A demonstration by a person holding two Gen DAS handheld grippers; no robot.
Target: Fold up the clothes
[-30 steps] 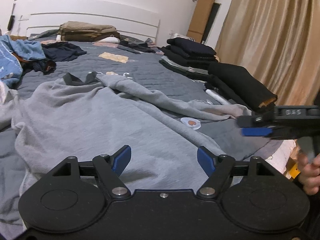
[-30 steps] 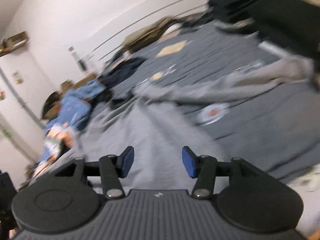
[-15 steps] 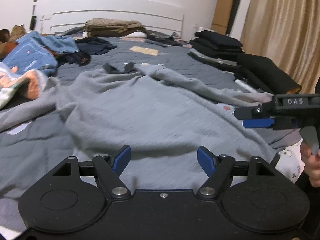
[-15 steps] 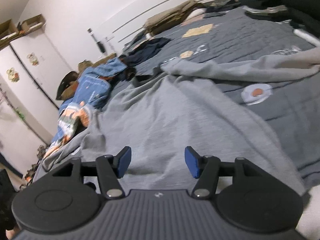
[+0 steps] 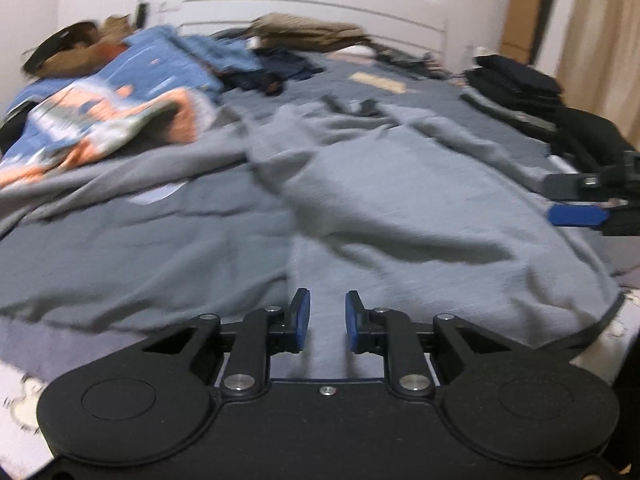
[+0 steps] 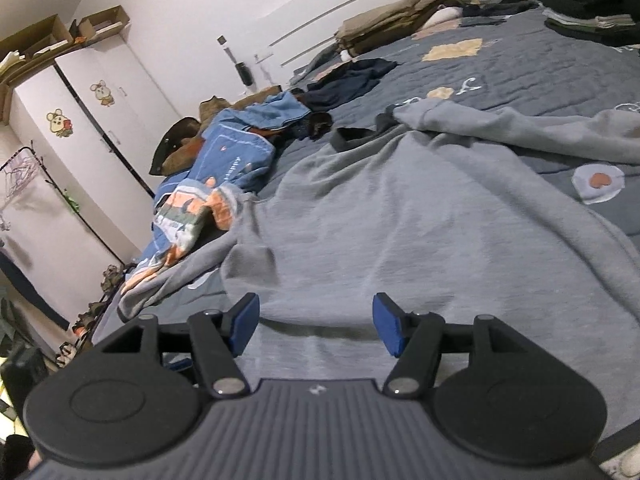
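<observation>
Soft grey sweatshirt sprawls wrinkled across the quilted bed. Left hand-held gripper is nearly closed, holding nothing; right hand-held gripper gapes wide, empty. Blue blanket bunched beside the sweatshirt.

Left gripper: matte black body, smooth top plate with one small centre screw; two round black housings with faint circular recesses; black linkage arms on silver pivot pins; blue pads on black fingers.

Right gripper: same black frame and round housings; ribbed grey top plate bearing a small pale mark; silver pivot pins; blue pads. Seen side-on from the left wrist view: black bar, one blue pad.
</observation>
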